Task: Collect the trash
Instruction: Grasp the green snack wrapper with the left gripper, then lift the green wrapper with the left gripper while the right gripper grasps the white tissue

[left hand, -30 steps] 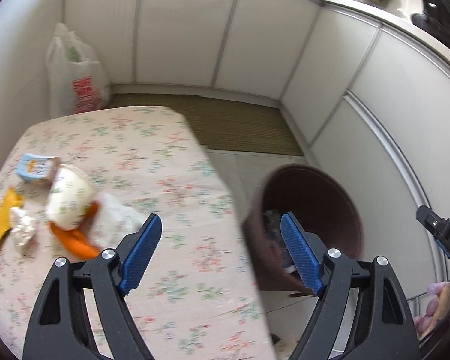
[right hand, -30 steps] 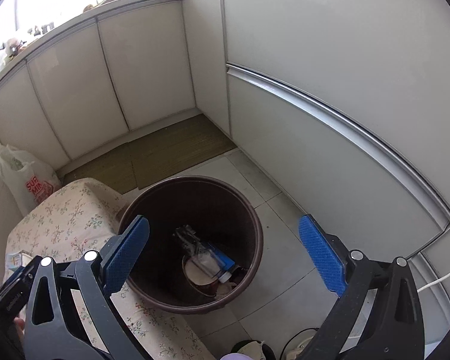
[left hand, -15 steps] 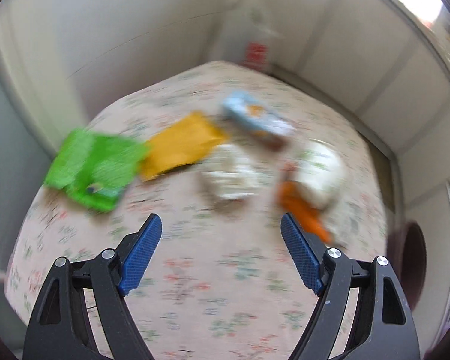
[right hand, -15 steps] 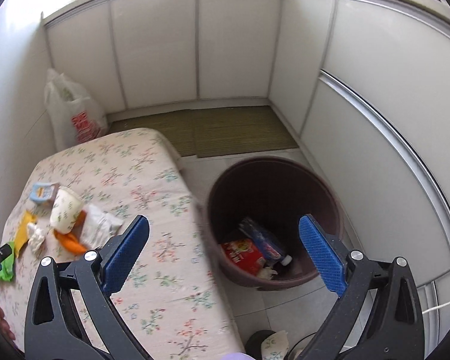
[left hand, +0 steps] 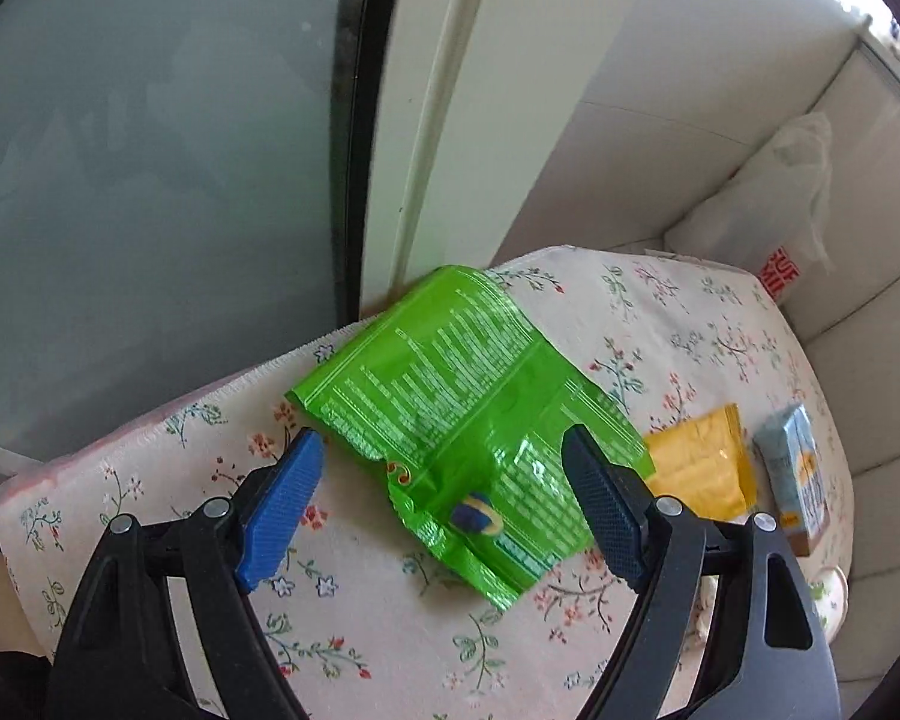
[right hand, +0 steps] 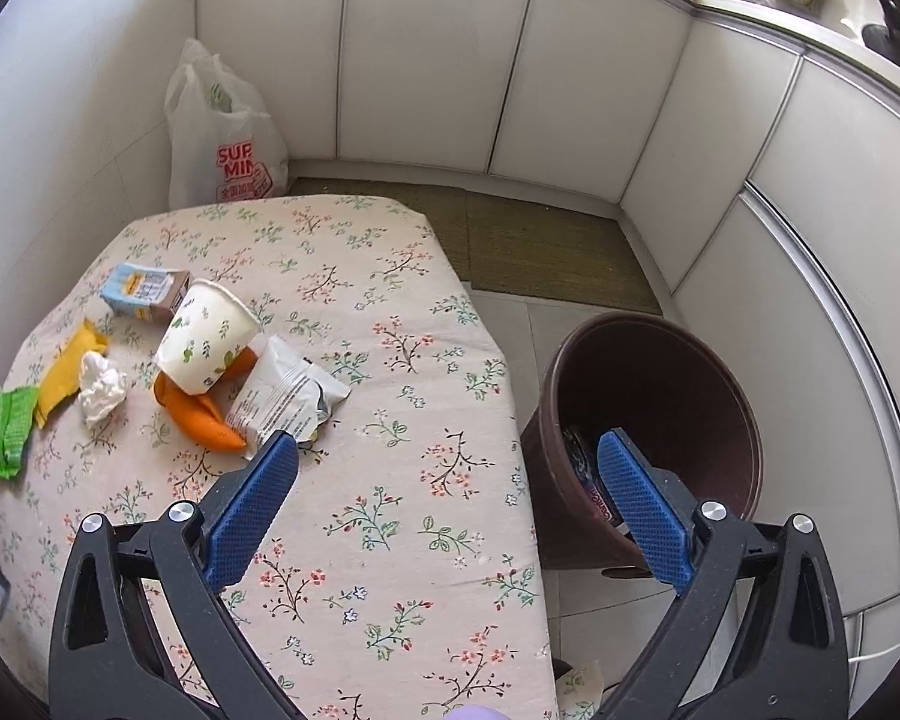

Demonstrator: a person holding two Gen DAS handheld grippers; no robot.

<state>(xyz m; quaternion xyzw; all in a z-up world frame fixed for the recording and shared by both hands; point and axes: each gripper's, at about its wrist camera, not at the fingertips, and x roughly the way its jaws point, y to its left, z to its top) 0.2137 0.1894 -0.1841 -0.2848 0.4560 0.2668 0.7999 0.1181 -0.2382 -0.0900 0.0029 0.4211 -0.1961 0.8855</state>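
A crumpled green snack bag (left hand: 462,414) lies on the floral tablecloth (left hand: 390,630) near the window edge. My left gripper (left hand: 444,486) hovers over it, open, the bag showing between its blue pads without touching them. Beside the bag lie a yellow wrapper (left hand: 699,468) and a small blue carton (left hand: 795,474). In the right wrist view my right gripper (right hand: 447,480) is open and empty above the table's near edge. The brown bin (right hand: 660,396) stands on the floor to its right with trash inside. The green bag (right hand: 3,429) sits at the far left.
On the table also lie a paper cup (right hand: 207,342), an orange wrapper (right hand: 195,414), a silver-white packet (right hand: 285,396) and a crumpled tissue (right hand: 99,387). A white plastic shopping bag (right hand: 225,138) stands in the corner. White cabinet panels (right hand: 570,60) surround the floor.
The left gripper swung away from the bin, across the table, and dropped over the green bag at the window side. The right gripper swung from over the bin toward the table.
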